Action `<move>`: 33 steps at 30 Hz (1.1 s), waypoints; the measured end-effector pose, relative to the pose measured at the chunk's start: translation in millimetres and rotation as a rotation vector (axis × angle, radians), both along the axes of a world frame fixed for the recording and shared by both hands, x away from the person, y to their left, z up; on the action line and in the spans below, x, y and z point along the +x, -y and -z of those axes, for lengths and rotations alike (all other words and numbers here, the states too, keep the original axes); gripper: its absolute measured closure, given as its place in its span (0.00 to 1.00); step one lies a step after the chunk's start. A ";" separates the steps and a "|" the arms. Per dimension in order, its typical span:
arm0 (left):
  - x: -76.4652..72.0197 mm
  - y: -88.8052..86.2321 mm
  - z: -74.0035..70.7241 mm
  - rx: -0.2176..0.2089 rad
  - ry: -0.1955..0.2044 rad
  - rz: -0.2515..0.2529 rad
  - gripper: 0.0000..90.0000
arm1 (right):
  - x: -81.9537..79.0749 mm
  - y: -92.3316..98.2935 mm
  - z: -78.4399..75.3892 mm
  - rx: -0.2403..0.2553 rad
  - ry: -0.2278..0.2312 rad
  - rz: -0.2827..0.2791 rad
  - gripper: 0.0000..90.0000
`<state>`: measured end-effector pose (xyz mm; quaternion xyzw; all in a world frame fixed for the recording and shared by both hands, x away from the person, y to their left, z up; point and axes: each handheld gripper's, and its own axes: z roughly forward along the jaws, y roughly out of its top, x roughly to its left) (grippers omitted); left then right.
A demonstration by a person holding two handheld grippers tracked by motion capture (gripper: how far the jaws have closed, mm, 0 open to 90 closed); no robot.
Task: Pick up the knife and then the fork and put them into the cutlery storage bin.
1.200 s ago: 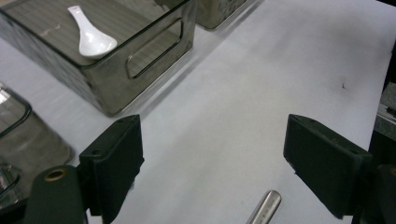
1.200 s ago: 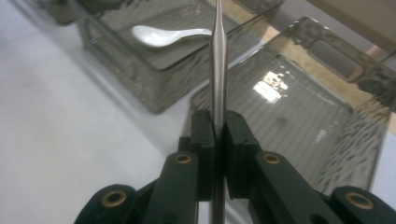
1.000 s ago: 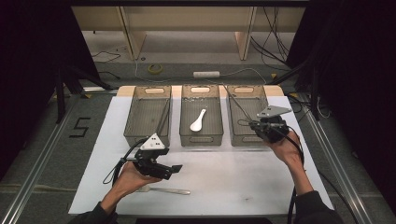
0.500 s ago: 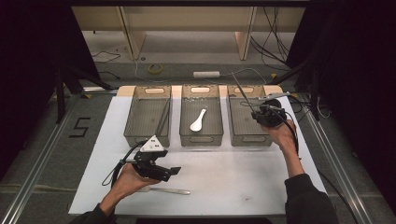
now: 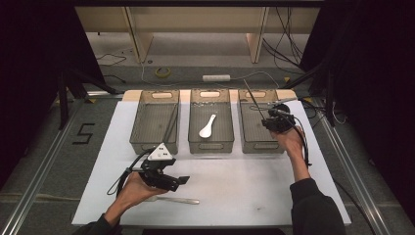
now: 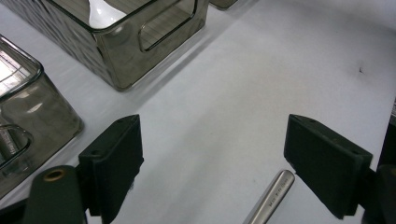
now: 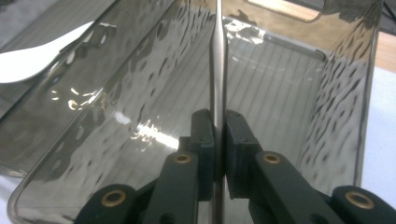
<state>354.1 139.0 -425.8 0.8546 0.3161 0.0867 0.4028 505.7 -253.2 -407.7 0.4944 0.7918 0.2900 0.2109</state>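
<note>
From the high view, your right gripper (image 5: 272, 117) hangs over the right-hand bin (image 5: 258, 145) of three smoky clear bins at the far side of the white bench (image 5: 254, 191), clamped on a thin metal rod (image 5: 254, 104) that slants up and away from it. The middle bin (image 5: 211, 145) holds a white spoon (image 5: 207, 127). Your left gripper (image 5: 178, 182) sits low near the front of the bench, just above a metal utensil (image 5: 178, 199) lying flat.

In the left gripper view, your jaws stand wide apart with nothing between the pads; the utensil's handle end (image 6: 273, 193) lies on the bench close to the right-hand jaw.

In the right gripper view, your jaws are pressed tight on the rod (image 7: 218, 56), which runs straight up over the bin's ribbed floor (image 7: 261, 88).
</note>
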 end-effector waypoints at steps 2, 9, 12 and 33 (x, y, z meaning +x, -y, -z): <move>-0.3 0.6 0.5 0.003 -0.003 0.002 0.21 | 1.4 -0.9 2.4 0.005 -0.013 0.008 0.94; -0.6 1.5 1.1 0.010 -0.003 0.006 0.21 | 4.6 -3.8 9.7 0.020 -0.054 0.045 0.94; -0.9 1.8 1.3 0.012 -0.004 0.009 0.21 | 5.5 -5.4 11.6 0.016 -0.065 0.050 0.93; -0.2 2.1 2.2 0.032 -0.017 0.009 0.21 | -16.7 -8.0 -12.9 0.090 0.012 -0.052 0.60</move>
